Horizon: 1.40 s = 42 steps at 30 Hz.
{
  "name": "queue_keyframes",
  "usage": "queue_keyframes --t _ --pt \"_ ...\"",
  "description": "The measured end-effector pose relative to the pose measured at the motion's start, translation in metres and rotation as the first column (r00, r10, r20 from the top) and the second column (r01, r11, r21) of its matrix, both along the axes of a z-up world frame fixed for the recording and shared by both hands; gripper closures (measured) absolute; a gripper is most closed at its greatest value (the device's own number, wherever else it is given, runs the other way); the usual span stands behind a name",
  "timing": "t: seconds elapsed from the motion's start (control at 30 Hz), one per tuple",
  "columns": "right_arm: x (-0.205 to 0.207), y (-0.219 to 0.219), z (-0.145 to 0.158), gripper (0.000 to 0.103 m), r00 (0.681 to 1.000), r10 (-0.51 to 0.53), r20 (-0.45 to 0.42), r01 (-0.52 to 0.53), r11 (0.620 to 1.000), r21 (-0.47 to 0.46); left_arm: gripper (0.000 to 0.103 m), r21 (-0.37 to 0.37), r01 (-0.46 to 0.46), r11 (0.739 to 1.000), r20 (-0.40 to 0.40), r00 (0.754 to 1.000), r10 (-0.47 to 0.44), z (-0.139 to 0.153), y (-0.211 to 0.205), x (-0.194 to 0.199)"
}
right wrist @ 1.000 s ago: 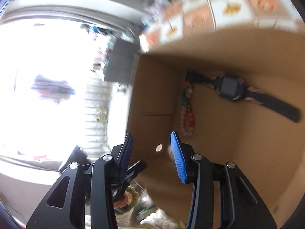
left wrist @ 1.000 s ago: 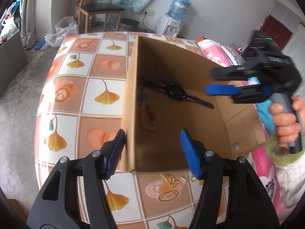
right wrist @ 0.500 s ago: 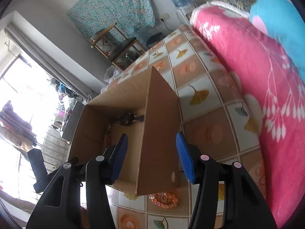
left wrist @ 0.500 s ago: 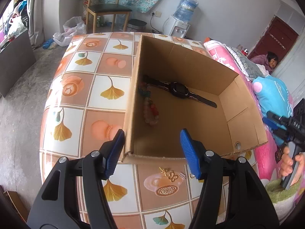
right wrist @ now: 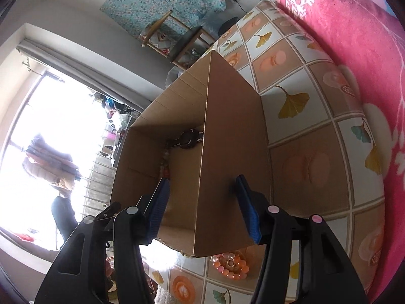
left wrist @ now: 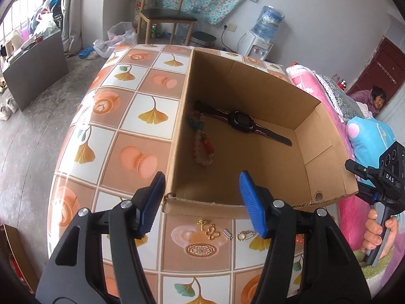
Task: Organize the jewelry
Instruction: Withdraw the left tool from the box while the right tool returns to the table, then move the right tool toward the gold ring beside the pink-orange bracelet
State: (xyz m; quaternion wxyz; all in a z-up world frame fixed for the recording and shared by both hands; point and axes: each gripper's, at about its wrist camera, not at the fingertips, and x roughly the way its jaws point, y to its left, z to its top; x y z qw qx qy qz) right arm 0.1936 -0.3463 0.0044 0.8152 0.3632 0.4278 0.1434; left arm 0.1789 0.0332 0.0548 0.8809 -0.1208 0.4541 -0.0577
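Tablecloth (left wrist: 152, 116) — box (left wrist: 253, 96) holds watch (left wrist: 240, 120).

Daylight lit both views evenly, and the window (right wrist: 48, 136) in the right wrist view was blown out to white glare — shapes against it were reduced to silhouettes. The cardboard box (left wrist: 253, 96) threw soft shade over its own inner walls and floor, while the table's glossy cloth (left wrist: 106, 106) carried pale sheen. Fisheye bending curved straight edges, dark vignette filled the corners, and both pictures stayed sharp.

home bedroom: bed (left wrist: 326, 88), chair (left wrist: 164, 15), water dispenser (left wrist: 260, 35).
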Motion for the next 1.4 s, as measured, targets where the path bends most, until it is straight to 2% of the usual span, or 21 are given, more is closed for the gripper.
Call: queue_keyframes --t 0.23,0.37,0.5,0.6,0.77,0.97,1.17,1.27,1.4 --pt "-0.002 -0.005 0.006 0.049 0.999 0.032 0.002 -0.032 0.999 -0.017 0.043 -0.001 -0.05 0.999 0.015 0.999 0.05 -0.001 -0.004 -0.007" --pt "-0.017 -0.012 0.01 0.049 0.999 -0.019 0.025 0.02 0.999 -0.044 0.031 0.0 -0.091 0.996 0.045 0.995 0.091 0.007 0.0 -0.023" --pt "-0.058 -0.018 0.017 0.049 0.994 -0.08 0.072 0.086 0.993 -0.086 0.019 0.043 -0.105 0.994 0.076 0.992 0.101 0.015 0.001 -0.049" --pt "-0.093 -0.012 0.017 0.049 0.992 -0.087 0.091 0.098 0.987 -0.124 0.017 0.046 -0.103 0.994 0.044 0.994 0.101 0.01 0.002 -0.072" --pt "-0.132 0.011 0.006 0.049 0.995 -0.034 0.096 0.05 0.984 -0.171 0.016 0.053 -0.092 0.994 -0.035 0.995 0.094 -0.013 -0.003 -0.1" --pt "-0.138 0.05 -0.002 0.05 0.995 0.058 0.085 -0.033 0.964 -0.262 0.015 0.152 -0.031 0.988 -0.108 0.993 0.048 -0.052 -0.019 -0.112" --pt "-0.118 0.097 -0.013 0.059 0.982 0.182 0.052 -0.147 0.906 -0.397 0.016 0.2 0.058 0.978 -0.147 0.989 -0.029 -0.075 -0.033 -0.101" --pt "-0.108 0.118 -0.02 0.066 0.973 0.231 0.012 -0.197 0.854 -0.482 0.015 0.197 0.098 0.975 -0.165 0.984 -0.066 -0.085 -0.038 -0.096" --pt "-0.096 0.137 -0.027 0.073 0.961 0.273 -0.044 -0.247 0.778 -0.578 0.012 0.269 0.154 0.951 -0.142 0.983 -0.119 -0.089 -0.046 -0.095"
